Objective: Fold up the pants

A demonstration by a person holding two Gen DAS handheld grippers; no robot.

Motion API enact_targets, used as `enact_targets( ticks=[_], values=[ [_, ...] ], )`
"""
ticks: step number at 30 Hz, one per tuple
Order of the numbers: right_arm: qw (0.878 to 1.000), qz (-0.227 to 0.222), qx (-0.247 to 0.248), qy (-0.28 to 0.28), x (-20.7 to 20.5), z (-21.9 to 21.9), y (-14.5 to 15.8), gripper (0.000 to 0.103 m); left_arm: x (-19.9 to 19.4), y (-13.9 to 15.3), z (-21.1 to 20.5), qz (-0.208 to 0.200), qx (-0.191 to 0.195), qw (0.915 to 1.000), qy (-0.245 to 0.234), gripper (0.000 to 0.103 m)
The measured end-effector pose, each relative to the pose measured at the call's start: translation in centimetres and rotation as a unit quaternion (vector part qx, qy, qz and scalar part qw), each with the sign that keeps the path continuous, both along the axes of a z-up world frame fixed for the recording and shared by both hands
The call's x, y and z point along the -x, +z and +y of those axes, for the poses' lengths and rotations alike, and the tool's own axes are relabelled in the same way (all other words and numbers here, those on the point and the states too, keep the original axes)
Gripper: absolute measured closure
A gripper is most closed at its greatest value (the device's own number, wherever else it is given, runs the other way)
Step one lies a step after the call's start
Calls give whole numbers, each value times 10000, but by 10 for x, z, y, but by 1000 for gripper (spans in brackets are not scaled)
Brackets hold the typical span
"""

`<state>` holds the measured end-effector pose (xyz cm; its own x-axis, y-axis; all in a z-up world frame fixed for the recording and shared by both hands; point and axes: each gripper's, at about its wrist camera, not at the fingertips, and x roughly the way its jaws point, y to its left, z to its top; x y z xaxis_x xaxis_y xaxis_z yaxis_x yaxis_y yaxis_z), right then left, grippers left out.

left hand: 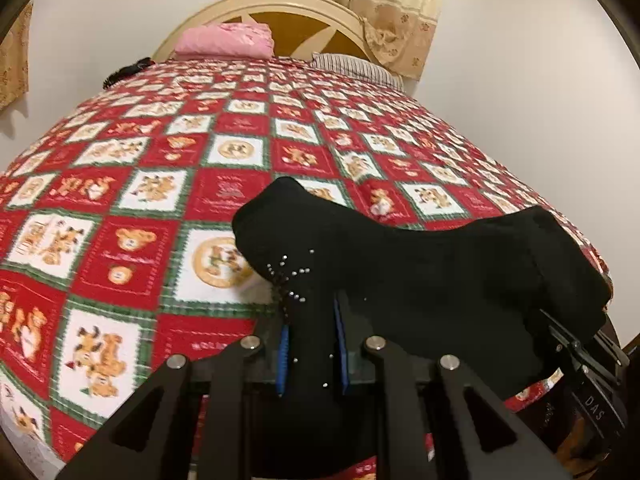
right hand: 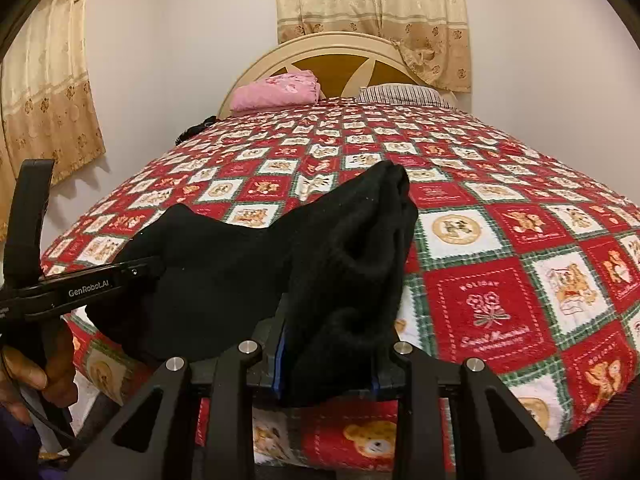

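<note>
The black pants [left hand: 420, 280] hang stretched between my two grippers over the near edge of the bed. My left gripper [left hand: 312, 352] is shut on one bunched end, which has small silver studs. The other gripper shows at the right edge of the left wrist view [left hand: 584, 364]. In the right wrist view the pants [right hand: 340, 264] drape over my right gripper [right hand: 326, 360], which is shut on the other end. The left gripper [right hand: 132, 272] holds the cloth at the left, with a hand on its handle.
The bed has a red, white and green teddy-bear quilt [left hand: 200, 200], seen also in the right wrist view [right hand: 500, 280]. A pink folded cloth [left hand: 224, 40] and a striped pillow [left hand: 356, 66] lie by the headboard. Curtains [right hand: 372, 0] hang behind. A dark item [left hand: 128, 72] lies at the far left edge.
</note>
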<state>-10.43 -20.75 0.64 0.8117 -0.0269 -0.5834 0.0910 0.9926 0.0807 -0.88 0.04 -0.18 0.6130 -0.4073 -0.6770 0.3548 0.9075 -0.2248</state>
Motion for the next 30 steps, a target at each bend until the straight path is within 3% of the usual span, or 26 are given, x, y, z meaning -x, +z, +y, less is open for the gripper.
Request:
enact_targets(
  ticks=[14,30],
  values=[
    [9983,-304,-123,491,-32,49,16,72,-14,11,50,-254,-131,9976,635,83],
    [9894,-474,-135,1369,-81,121,27,72,-28,18,121,-403,-276,9867,1550,83]
  ],
)
